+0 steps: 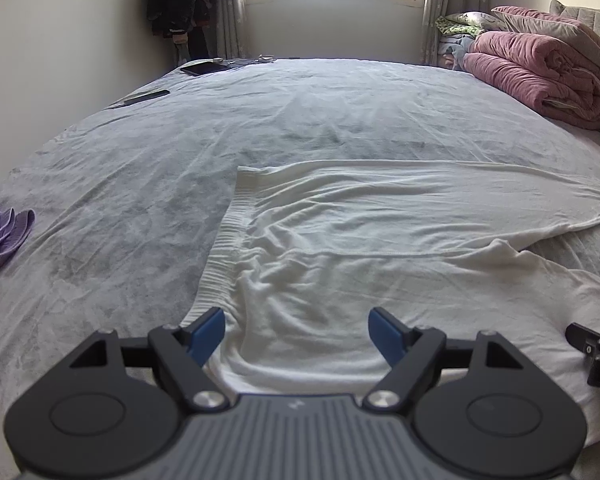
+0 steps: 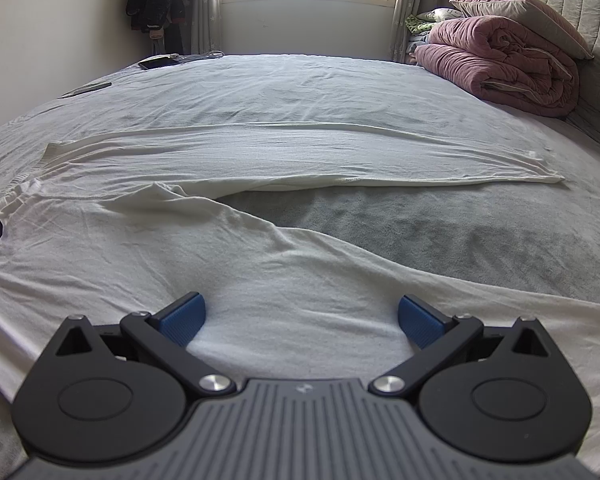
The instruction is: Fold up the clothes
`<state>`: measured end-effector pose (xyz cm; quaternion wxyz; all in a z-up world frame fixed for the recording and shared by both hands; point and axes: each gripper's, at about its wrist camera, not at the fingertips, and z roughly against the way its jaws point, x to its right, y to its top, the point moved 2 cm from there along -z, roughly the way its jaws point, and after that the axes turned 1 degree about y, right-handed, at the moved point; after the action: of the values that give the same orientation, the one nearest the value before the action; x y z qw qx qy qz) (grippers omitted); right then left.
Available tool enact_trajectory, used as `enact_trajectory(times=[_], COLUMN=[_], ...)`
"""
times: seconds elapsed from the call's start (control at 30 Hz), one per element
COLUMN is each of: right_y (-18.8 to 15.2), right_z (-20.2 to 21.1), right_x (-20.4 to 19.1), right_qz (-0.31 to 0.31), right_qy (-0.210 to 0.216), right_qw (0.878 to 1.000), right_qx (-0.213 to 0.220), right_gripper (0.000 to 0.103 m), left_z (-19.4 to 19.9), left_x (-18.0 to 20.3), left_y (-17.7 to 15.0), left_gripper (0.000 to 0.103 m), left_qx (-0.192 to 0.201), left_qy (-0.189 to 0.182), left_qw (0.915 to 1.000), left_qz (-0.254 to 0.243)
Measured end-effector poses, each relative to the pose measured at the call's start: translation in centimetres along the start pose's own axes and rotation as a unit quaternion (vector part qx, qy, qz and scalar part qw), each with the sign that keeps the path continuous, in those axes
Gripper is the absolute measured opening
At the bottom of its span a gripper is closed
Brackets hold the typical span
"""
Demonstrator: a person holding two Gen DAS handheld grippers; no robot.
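White trousers (image 1: 380,216) lay spread on the bed (image 1: 140,152), legs splayed. My left gripper (image 1: 296,332) and right gripper (image 2: 300,320) hovered over the near leg, both spread, pinching nothing. I judged 2 matched edge grips best.

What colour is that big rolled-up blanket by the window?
Pink, the rolled-up blanket; the right wrist view shows it best.

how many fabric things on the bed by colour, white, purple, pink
white garment: 1
purple cloth: 1
pink quilt: 1
pink pillow: 1
total: 4
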<state>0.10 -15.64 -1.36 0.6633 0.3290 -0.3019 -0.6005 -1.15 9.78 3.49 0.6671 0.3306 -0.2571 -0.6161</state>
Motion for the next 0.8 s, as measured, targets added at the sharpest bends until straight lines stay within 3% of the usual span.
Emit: enact_trajectory(times=[0.8], right_y=[0.00], right_z=[-0.01], right_x=[0.00], right_qz=[0.000], right_qy=[0.000], right_qw=[1.000], right_qx=[0.000], right_gripper=[0.103], left_z=[0.17], left_x=[0.12], left_y=[0.02], left_gripper=[0.080], left_qx=[0.001], left_qy=[-0.003], left_qw=[1.0000], left_qz=[0.002])
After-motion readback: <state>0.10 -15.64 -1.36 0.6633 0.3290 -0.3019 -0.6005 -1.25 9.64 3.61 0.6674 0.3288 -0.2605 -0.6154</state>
